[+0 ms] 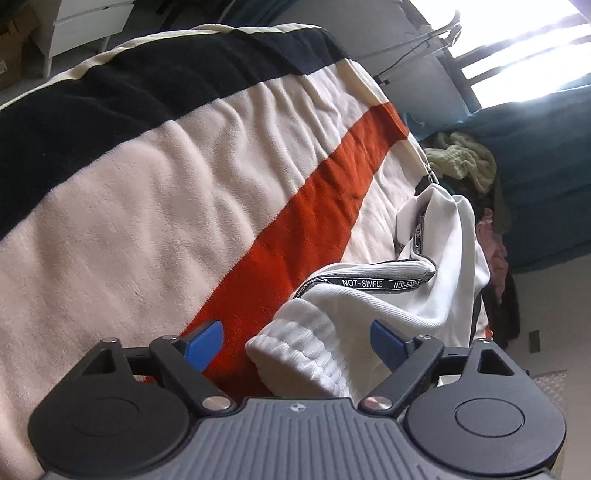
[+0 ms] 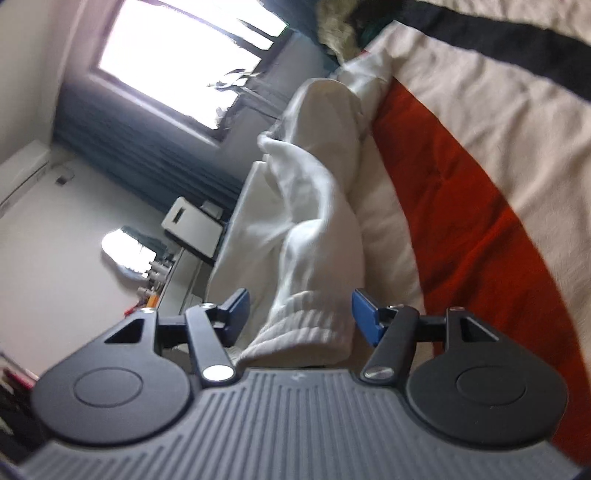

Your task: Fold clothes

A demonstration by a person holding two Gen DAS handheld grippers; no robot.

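A white garment [image 1: 436,258] with ribbed cuffs and a black "NOT-SIMPLE" tape lies bunched on a striped blanket [image 1: 147,177] near the bed's edge. My left gripper [image 1: 297,341] is open, its blue pads either side of a ribbed cuff [image 1: 295,350] without pinching it. In the right wrist view the same garment [image 2: 317,199] runs away from me as a long white sleeve. My right gripper [image 2: 299,317] is open, with another ribbed cuff [image 2: 306,328] lying between its blue pads.
The blanket has black, cream and orange bands [image 1: 295,206]. A heap of other clothes [image 1: 469,162] lies beyond the bed's edge by a teal sofa [image 1: 546,155]. A bright window [image 2: 184,62], a counter with bottles [image 2: 155,280] and a white cabinet [image 1: 85,22] stand around the room.
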